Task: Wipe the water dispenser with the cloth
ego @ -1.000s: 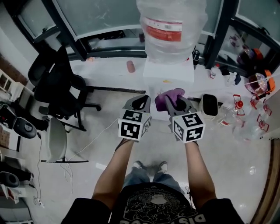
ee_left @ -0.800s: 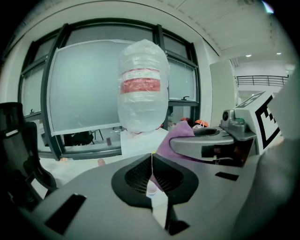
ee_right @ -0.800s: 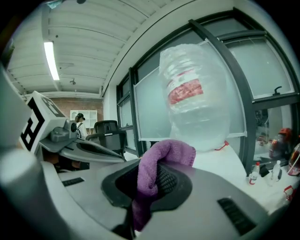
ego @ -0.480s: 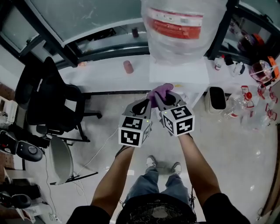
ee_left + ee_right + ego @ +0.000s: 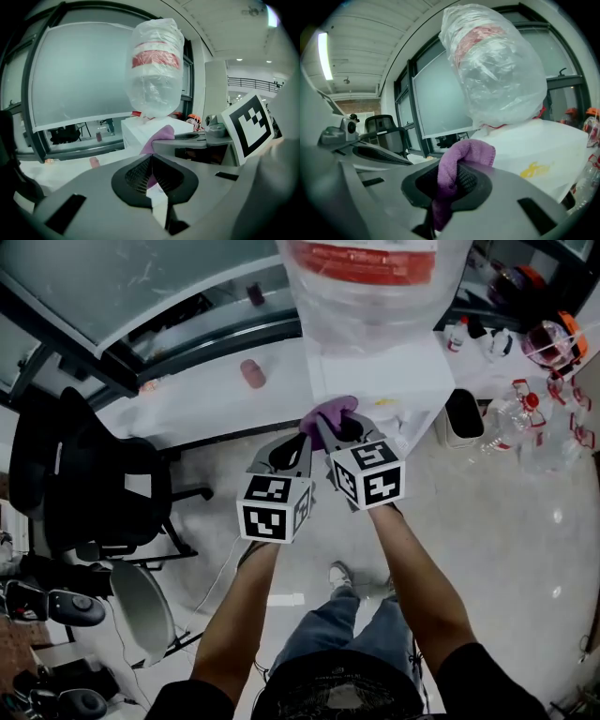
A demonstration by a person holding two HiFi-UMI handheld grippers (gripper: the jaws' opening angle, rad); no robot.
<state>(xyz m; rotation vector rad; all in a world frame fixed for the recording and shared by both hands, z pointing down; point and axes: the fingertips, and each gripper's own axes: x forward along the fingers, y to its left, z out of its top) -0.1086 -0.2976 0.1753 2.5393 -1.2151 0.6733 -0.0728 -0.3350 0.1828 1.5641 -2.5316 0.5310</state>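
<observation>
- Pinches purple cloth [image 5: 465, 157] in right gripper [image 5: 455, 182], jaws tight on a fold, small tuft past the tips.
- Holds left gripper [image 5: 151, 174] just beside, jaws together on nothing.
- Hovers cloth near top front edge of white water dispenser [image 5: 375, 381]; contact unclear.
- Risks scraping bare jaw tips on casing with so little cloth out, losing cloth under drag, or bumping plastic-wrapped bottle [image 5: 373, 296] above.
- Reads nothing: red label [image 5: 361, 261] blurred, yellow mark [image 5: 532, 169] illegible.
</observation>
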